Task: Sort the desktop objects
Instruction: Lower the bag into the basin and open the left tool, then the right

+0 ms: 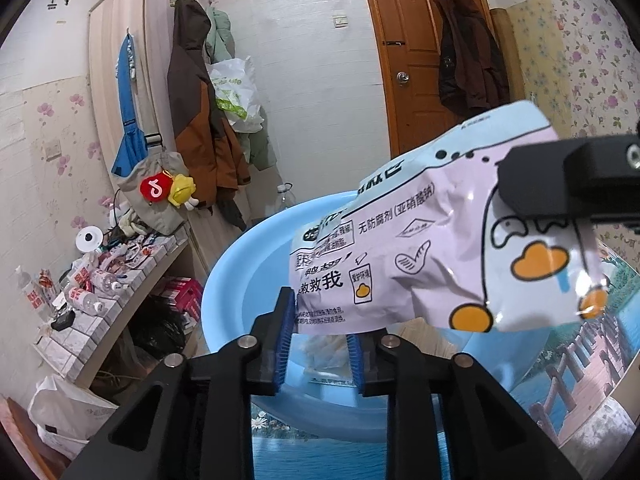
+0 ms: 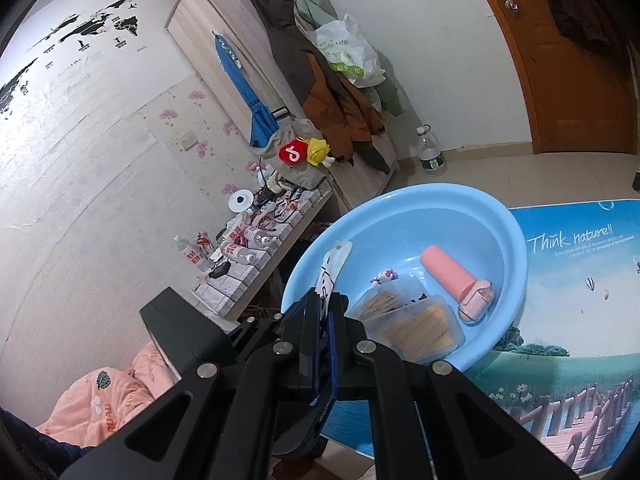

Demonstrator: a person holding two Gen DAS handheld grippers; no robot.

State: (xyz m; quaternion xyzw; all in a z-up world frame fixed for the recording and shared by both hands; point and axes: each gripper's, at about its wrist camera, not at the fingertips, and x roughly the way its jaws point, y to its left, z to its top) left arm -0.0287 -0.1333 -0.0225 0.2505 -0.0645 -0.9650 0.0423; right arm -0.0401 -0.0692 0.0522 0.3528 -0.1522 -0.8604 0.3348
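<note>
Right gripper (image 2: pixel 325 320) clamps the snack packet (image 1: pixel 440 232) by one edge, hanging it over the blue basin (image 2: pixel 500 216) for a drop-in. Left gripper (image 1: pixel 318 344) stands slightly parted below the packet, pads clear. Pink bottle (image 2: pixel 456 280) and clear box (image 2: pixel 412 324) already lie inside the basin.

The counter (image 2: pixel 568 320), wearing a printed nature-scene cover, is carrying a light blue basin (image 2: pixel 516 240) that is sitting at its far left edge.
</note>
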